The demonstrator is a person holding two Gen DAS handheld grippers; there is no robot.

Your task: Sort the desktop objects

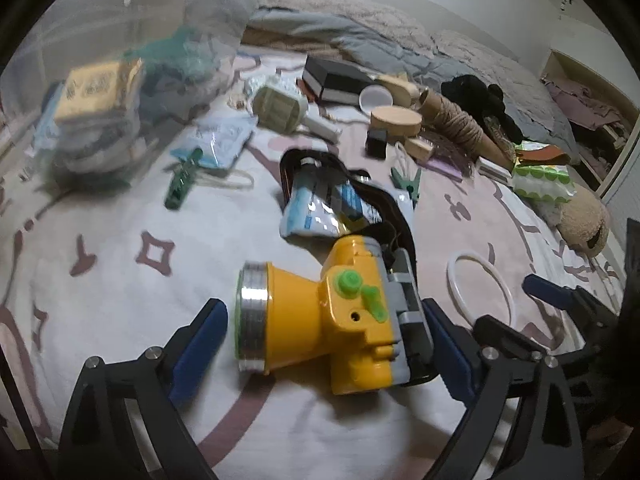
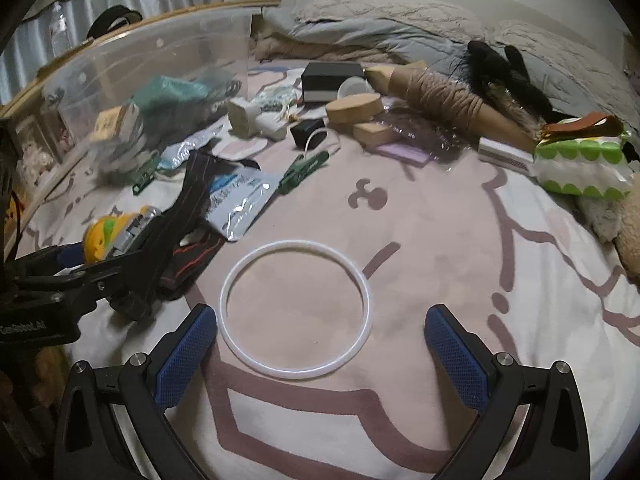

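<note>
While the yellow headlamp (image 1: 320, 320) lies on the patterned blanket (image 1: 120, 300) between the spread jaws of the left gripper (image 1: 324, 332), unclamped, the right gripper (image 2: 320, 332) also stands apart, the white ring (image 2: 296, 308) at its twelve o'clock, untouched.

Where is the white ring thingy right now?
The thin white plastic ring lies flat on the pink patterned blanket, low in the right wrist view between the open right gripper fingers, right of the yellow headlamp.
</note>
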